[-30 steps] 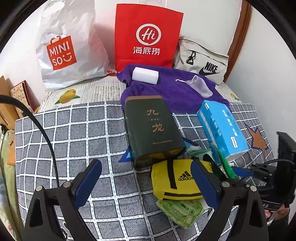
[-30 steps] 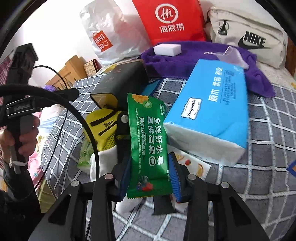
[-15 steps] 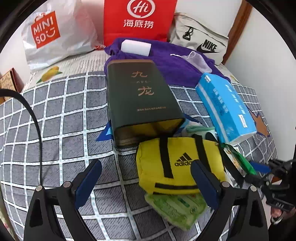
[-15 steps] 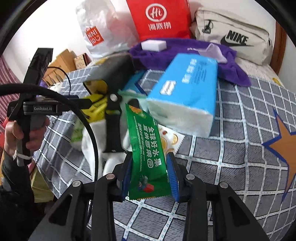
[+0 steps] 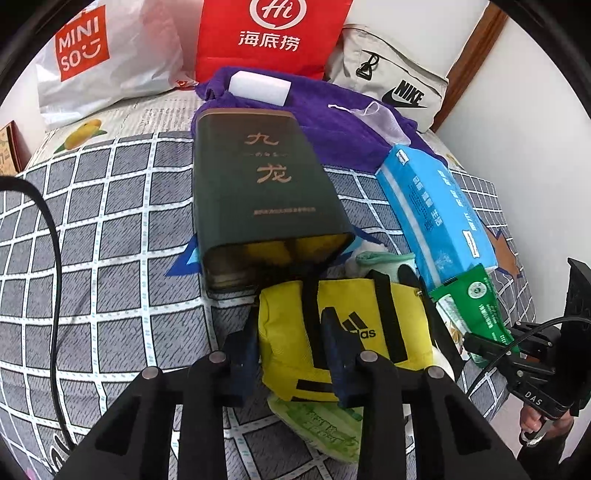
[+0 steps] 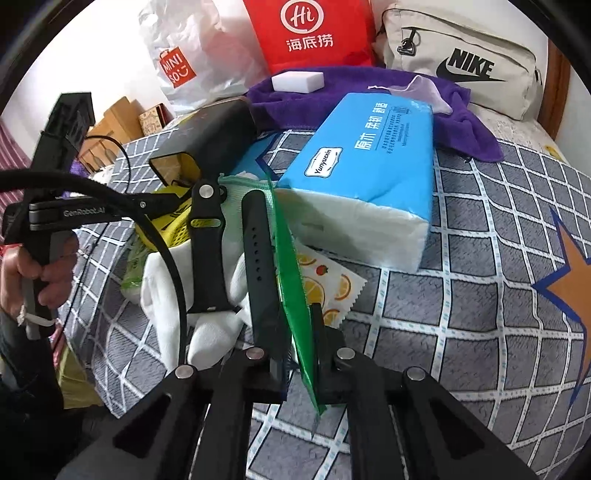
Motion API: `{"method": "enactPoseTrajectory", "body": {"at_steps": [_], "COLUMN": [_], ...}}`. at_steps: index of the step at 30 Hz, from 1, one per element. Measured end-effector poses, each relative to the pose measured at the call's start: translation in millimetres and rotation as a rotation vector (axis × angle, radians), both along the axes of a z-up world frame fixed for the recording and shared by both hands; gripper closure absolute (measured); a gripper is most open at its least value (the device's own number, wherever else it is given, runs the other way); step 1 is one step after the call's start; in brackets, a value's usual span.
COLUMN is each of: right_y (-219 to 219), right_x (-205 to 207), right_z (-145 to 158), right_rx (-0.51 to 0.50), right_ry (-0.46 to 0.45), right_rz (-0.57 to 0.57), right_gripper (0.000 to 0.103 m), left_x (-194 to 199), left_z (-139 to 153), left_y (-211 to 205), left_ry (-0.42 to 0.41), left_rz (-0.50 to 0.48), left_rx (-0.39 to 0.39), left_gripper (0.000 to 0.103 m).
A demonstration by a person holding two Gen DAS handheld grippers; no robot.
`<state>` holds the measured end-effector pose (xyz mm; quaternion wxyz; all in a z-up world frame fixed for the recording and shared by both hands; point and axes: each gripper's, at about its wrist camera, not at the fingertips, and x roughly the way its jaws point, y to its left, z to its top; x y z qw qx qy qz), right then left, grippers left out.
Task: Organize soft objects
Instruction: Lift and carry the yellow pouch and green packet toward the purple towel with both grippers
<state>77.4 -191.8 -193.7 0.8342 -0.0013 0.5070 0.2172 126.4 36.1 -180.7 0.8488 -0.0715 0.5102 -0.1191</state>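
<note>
My left gripper point(image 5: 291, 343) is shut on the left part of a yellow Adidas pouch point(image 5: 354, 332) that lies on the checked bed cover in front of a dark green tin point(image 5: 258, 192). My right gripper point(image 6: 295, 350) is shut on a green snack packet point(image 6: 291, 280), now held edge-on; the packet also shows in the left wrist view point(image 5: 476, 314). A blue tissue pack point(image 6: 369, 158) lies just beyond. A purple towel point(image 5: 340, 125) with a white sponge point(image 5: 258, 86) lies at the back.
A Miniso bag point(image 5: 99, 59), a red Hi bag point(image 5: 269, 33) and a Nike bag point(image 5: 391, 85) stand against the back wall. A black watch strap point(image 6: 207, 236) lies on white cloth point(image 6: 162, 280). A fruit-print sachet point(image 6: 328, 280) lies by the tissue pack.
My left gripper moved forward and closed on the yellow pouch. My right gripper turned the green packet from flat to edge-on and drew back slightly.
</note>
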Motion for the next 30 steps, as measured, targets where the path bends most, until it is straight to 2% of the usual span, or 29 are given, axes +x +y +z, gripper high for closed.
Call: {"method": "enactPoseTrajectory", "body": {"at_steps": [5, 7, 9, 12, 22, 30], "right_y": [-2, -2, -3, -5, -11, -23], "right_x": [-1, -1, -2, -4, -10, -9], "right_z": [-3, -4, -2, 7, 31, 49], "right_rx": [-0.003, -0.001, -0.001, -0.01, 0.013, 0.056], "right_ry": [-0.002, 0.001, 0.001, -0.023, -0.059, -0.078], "right_rz": [-0.01, -0.013, -0.016, -0.019, -0.03, -0.077], "right_gripper": [0.095, 0.095, 0.095, 0.095, 0.097, 0.097], "left_x": [-2, -1, -1, -3, -15, -24], "left_z": [-2, -5, -4, 4, 33, 63], "left_y": [2, 3, 5, 11, 19, 19], "left_ry": [-0.002, -0.002, -0.004, -0.015, -0.06, -0.123], "left_rz": [0.012, 0.02, 0.02, 0.024, 0.017, 0.007], "left_rx": [-0.009, -0.022, -0.047, -0.079, -0.115, -0.104], "left_gripper": [0.071, 0.074, 0.084, 0.089, 0.09, 0.09]}}
